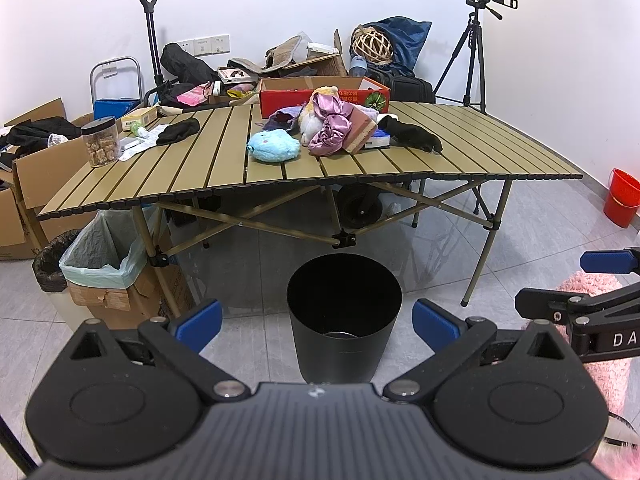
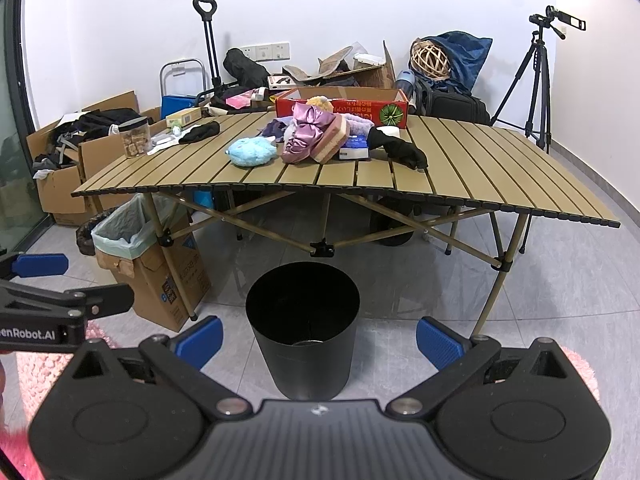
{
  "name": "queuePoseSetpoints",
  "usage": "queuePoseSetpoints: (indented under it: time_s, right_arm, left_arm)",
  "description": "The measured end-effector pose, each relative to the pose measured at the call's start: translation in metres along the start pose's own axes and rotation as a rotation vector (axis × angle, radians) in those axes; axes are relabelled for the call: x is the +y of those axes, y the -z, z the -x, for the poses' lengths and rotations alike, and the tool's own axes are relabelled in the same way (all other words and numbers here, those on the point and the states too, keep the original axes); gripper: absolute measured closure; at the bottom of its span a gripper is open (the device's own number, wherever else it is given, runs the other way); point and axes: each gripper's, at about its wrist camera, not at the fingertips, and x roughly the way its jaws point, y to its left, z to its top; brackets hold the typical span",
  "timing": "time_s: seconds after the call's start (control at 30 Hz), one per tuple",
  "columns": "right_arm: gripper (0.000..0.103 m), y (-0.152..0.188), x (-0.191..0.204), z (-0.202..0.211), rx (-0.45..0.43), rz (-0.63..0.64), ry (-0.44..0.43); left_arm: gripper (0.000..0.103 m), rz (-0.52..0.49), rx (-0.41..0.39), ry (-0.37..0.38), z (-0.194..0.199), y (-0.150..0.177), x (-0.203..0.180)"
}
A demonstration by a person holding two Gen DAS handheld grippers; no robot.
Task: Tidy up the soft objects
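Observation:
Soft things lie in a heap on the slatted folding table (image 1: 480, 148): a light-blue plush (image 1: 274, 147) (image 2: 252, 151), a purple satin cloth (image 1: 330, 124) (image 2: 306, 134) and a pink-and-tan sponge (image 1: 362, 130). A black glove (image 1: 414, 136) (image 2: 400, 148) lies to their right, and a black knit piece (image 1: 178, 131) (image 2: 200, 133) to their left. An empty black bin (image 1: 344, 312) (image 2: 302, 320) stands on the floor before the table. My left gripper (image 1: 318, 324) is open above the bin's near side, holding nothing. My right gripper (image 2: 320, 340) is open too, beside it and far from the table.
A red carton (image 1: 360, 96) sits at the table's back and a clear jar (image 1: 101, 141) at its left. A bag-lined cardboard box (image 1: 104, 256) stands at the left table leg. A red bucket (image 1: 622, 198) and a tripod (image 1: 472, 52) are at the right. A pink fluffy mat (image 1: 608, 376) lies underneath.

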Motion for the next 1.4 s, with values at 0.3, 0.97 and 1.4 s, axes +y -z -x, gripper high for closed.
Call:
queuePoseSetpoints:
  time_s: [0.3,0.97,1.4]
  right_arm:
    - [0.0,-0.0001,0.0003,0.0007,-0.001,0.0,0.0]
    - [0.0,-0.0018,-0.0012,0.0008,0.003,-0.006,-0.002]
    - [0.0,-0.0054,-0.0023,0.0018,0.006,-0.004,-0.004]
  left_arm:
    - [0.0,0.0,0.001,0.0,-0.0005,-0.0004,-0.0002]
    - [0.0,0.0,0.001,0.0,-0.0008,0.0005,0.0]
    - [0.0,0.001,0.0,-0.001,-0.0006,0.0007,0.0]
